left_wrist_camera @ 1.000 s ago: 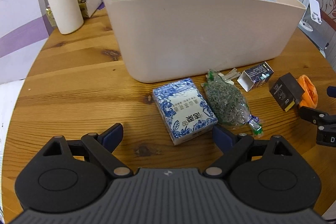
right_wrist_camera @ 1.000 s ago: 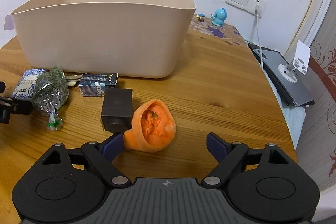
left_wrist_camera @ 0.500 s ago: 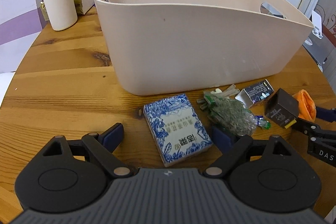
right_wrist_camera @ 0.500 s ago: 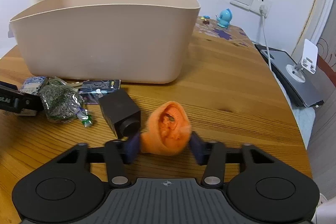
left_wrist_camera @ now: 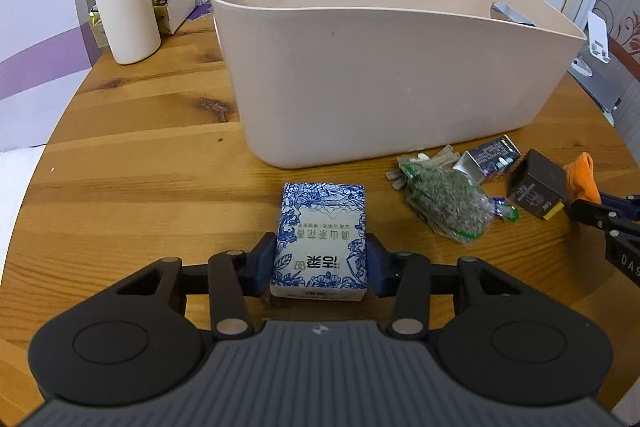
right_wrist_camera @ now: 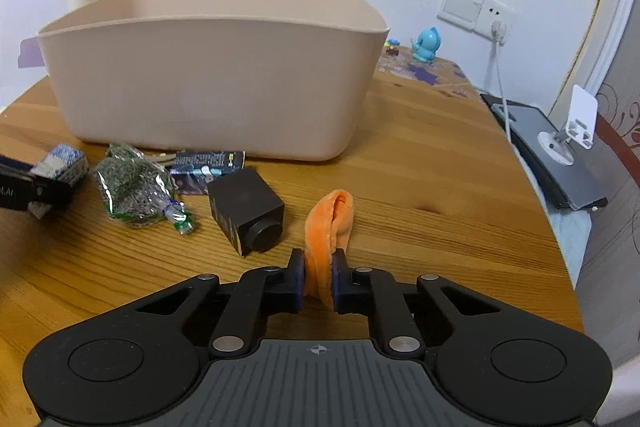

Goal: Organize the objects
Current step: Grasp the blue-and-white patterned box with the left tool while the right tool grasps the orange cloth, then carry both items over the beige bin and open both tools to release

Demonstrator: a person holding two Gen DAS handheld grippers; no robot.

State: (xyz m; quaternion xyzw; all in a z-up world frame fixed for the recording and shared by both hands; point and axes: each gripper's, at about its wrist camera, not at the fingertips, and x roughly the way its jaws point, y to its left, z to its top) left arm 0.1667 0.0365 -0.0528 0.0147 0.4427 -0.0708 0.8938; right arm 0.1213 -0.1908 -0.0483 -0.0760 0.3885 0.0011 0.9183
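The left tool (left_wrist_camera: 320,265) has just closed on the blue-patterned box (left_wrist_camera: 322,231); the right tool (right_wrist_camera: 318,281) squeezes the orange cloth (right_wrist_camera: 328,227). Lift both straight up and clear the beige bin's (left_wrist_camera: 380,87) near rim before releasing.

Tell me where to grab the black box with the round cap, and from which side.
Grip the black box across its two flat side walls, coming from above. It lies tilted on the table, the cap end toward the camera; the bag of dried herbs and the orange cloth flank it, so a low sideways approach looks crowded.
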